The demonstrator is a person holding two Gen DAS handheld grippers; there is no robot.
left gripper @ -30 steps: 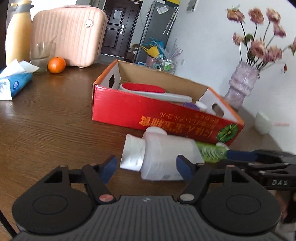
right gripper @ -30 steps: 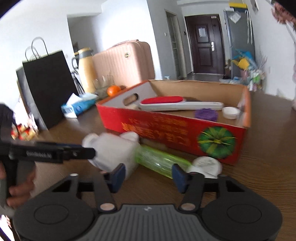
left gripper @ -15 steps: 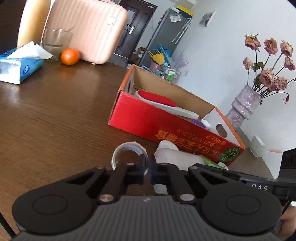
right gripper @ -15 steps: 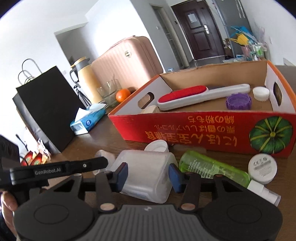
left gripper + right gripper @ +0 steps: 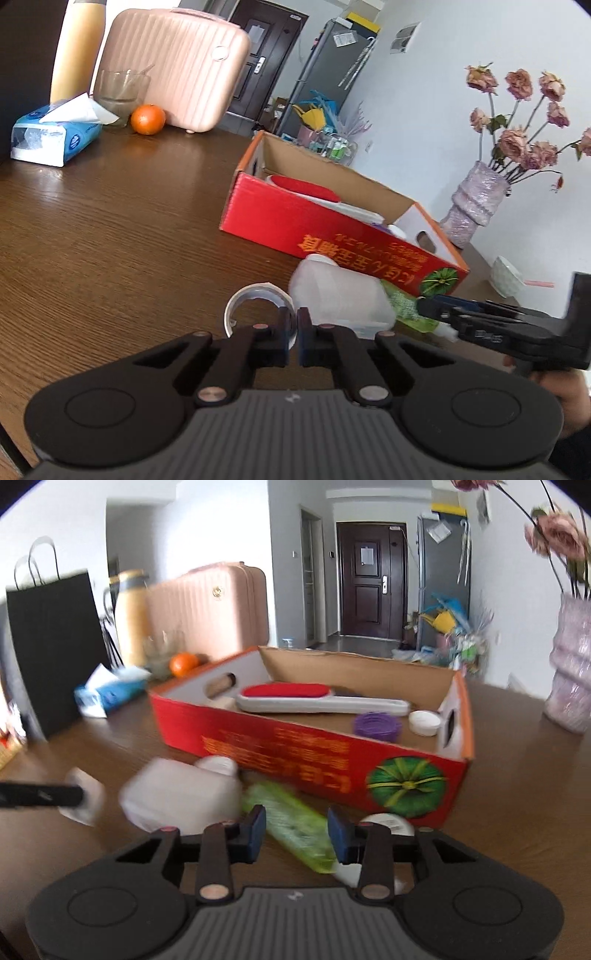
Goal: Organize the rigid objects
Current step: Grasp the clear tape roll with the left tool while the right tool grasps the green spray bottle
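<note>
A: Left claw [image 5: 293,334] went from wide around the white plastic jar [image 5: 341,299] to fully pinched. It's clamped on the rim of the clear cup-like cap [image 5: 258,308], and the view has swung left since a second ago.

B: So it skipped the jar body?

A: Looks like it. The jar lies on its side on the desk [image 5: 110,240], just right of the fingers, touching the front wall of the red cardboard box [image 5: 317,229]. The cap sits at the jar's left end — attached or just beside it, can't tell.

B: Right claw?

A: Right claw [image 5: 295,829] is closing, narrower than a second ago, with the green bottle [image 5: 291,823] between the fingers. Pads don't look pressed on it yet — frame is blurred, so call that a judgement. A second ago it straddled the gap between jar and bottle, so it has shifted over to the bottle.

B: Meaning for the task?

A: One pick per hand, I'd say: cap left, bottle right, both probably headed for the box. The red-and-white brush [image 5: 317,698], purple coil [image 5: 376,725] and a white lid [image 5: 424,722] are already inside. A round white lid [image 5: 388,821] is still out beside the bottle.

B: Surface, room?

A: Dark wood-grain desk, glossy. Far end has a tissue pack [image 5: 55,136], an orange [image 5: 147,119], a glass [image 5: 122,92] and a pink suitcase [image 5: 173,70]. Vase of dried roses [image 5: 476,206] right of the box. Black paper bag [image 5: 55,646] to the left in the right wrist view. Dark door [image 5: 369,579] and a fridge [image 5: 443,576] down the hall.
</note>
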